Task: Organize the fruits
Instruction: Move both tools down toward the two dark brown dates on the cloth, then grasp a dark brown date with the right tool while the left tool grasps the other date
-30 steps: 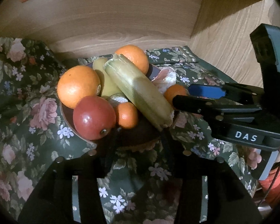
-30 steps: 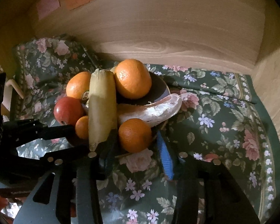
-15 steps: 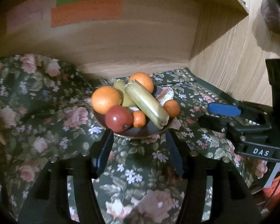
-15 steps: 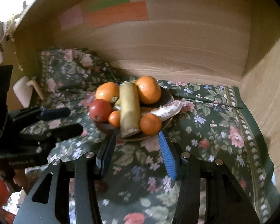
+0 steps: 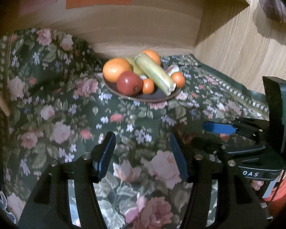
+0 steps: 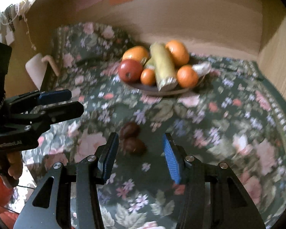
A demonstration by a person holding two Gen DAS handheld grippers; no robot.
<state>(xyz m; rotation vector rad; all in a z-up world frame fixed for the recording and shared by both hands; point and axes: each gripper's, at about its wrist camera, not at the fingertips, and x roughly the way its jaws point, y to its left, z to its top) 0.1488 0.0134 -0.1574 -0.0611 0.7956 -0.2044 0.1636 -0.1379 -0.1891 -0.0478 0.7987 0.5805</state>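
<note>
Plate of fruit farther off than before, both grippers' fingers spread, empty

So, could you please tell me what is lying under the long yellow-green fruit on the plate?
The long fruit lies across a small orange and a yellowish fruit on the dark plate. Anything directly beneath its middle is hidden.

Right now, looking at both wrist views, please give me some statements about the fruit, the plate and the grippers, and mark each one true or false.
1. The red apple lies on the plate. True.
2. The left gripper holds an orange. False: its jaws are open and hold nothing.
3. Two dark brown fruits lie on the floral cloth, off the plate. True.
4. The right gripper is closed on them. False: its pads stand apart, touching neither.
</note>
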